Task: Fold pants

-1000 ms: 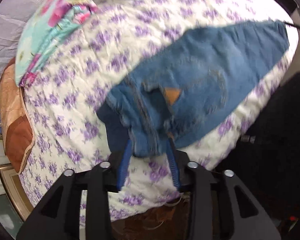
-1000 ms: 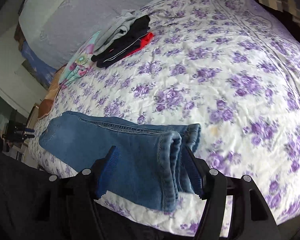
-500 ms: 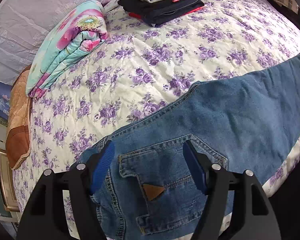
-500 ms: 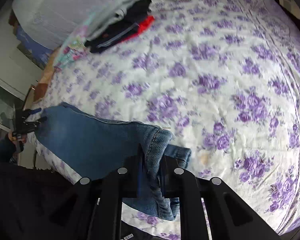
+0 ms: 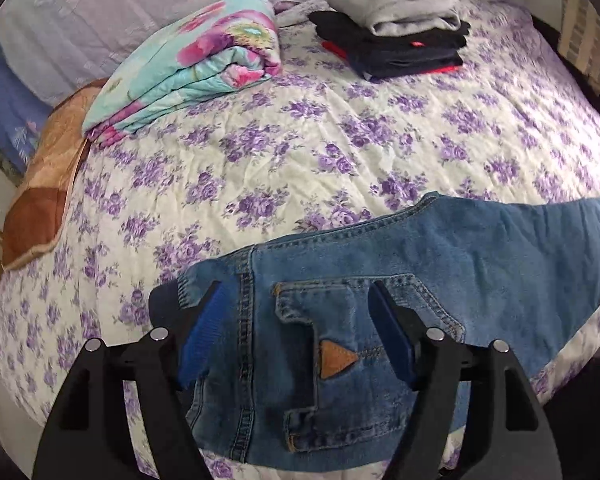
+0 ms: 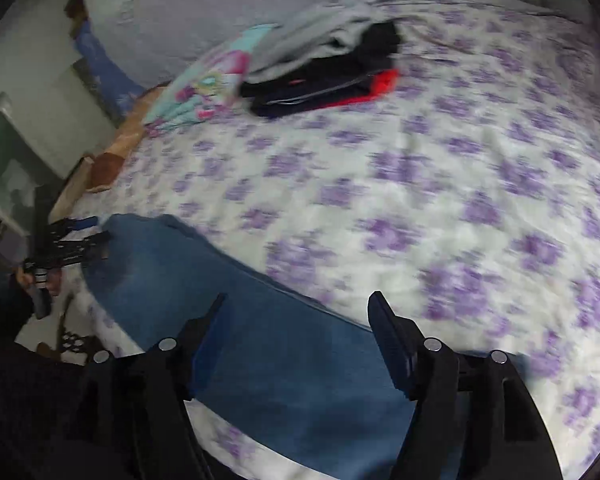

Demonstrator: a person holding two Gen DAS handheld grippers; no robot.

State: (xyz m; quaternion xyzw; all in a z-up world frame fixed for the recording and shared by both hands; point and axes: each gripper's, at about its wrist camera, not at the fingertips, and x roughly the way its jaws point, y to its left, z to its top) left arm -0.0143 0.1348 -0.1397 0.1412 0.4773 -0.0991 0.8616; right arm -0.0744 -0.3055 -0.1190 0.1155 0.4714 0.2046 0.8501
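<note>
Both my tongs stand wide apart, holding nothing: my left gripper (image 5: 296,330) hangs over the jeans (image 5: 380,300) at the pocket end, my right gripper (image 6: 300,340) over the leg. The jeans lie flat along the near edge of the bed (image 5: 340,140), apparently folded lengthwise, though the right view is blurred. The cross folds remain.

The left gripper (image 5: 300,328) is held low with its blue-padded fingers (image 5: 204,328) spread wide apart, nothing clamped between them. The right gripper (image 6: 298,332) is likewise held with fingers (image 6: 388,336) parted, gripping nothing.
</note>
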